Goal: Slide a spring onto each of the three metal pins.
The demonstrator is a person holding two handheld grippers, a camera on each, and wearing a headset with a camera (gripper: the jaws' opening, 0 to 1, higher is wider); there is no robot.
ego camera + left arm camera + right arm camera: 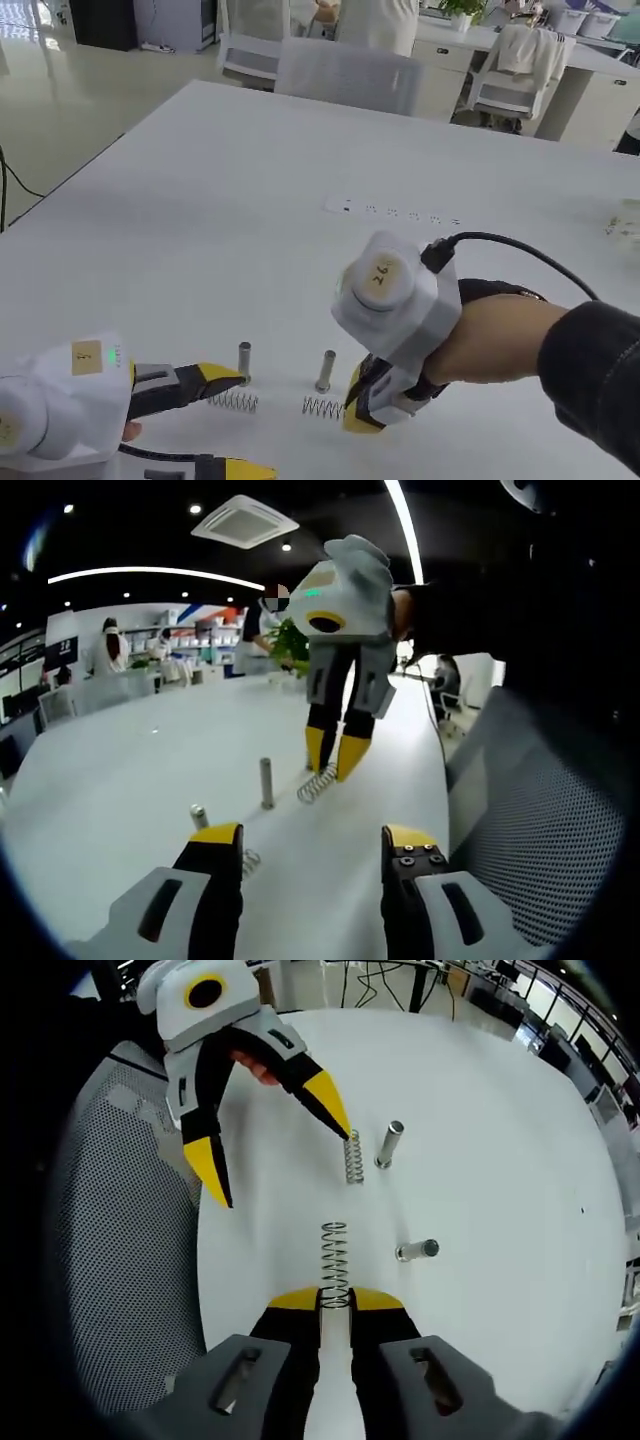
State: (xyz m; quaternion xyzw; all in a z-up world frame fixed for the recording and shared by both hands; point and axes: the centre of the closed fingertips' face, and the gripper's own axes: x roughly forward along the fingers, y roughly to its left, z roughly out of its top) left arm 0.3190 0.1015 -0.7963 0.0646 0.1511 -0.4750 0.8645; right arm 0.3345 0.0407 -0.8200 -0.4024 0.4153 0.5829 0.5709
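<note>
Head view: the right gripper (352, 408) is seen low over the white table (300, 150), its jaws shut on one end of the gripped spring (322, 407), which runs out from the fingertips across the tabletop. One pin (326, 370) stands upright just beyond that spring. The left gripper (250, 425) is held with its jaws spread and nothing between them. The loose spring (233, 401) lies just off its upper fingertip, with a second pin (244, 360) upright close behind. Left gripper view: the left gripper (312, 840) has its jaws wide apart. The loose spring (250, 860) is just inside one fingertip and a pin (199, 815) just ahead of it. The other pin (267, 783) is further ahead, near the gripped spring (317, 783). Right gripper view: the gripped spring (334, 1260) is clamped at its near end and points straight out from the fingertips, with a pin (417, 1250) near its side. The loose spring (353, 1155) lies further ahead, at one fingertip of the left gripper (275, 1145). Judged step: the gripped spring is to be threaded onto the pin beside it. It would best be lifted and tipped until the free end hangs over the pin top, then lowered in line with the pin. The grip should be kept light so the coils are not crushed. Count: two pins, two springs.
</note>
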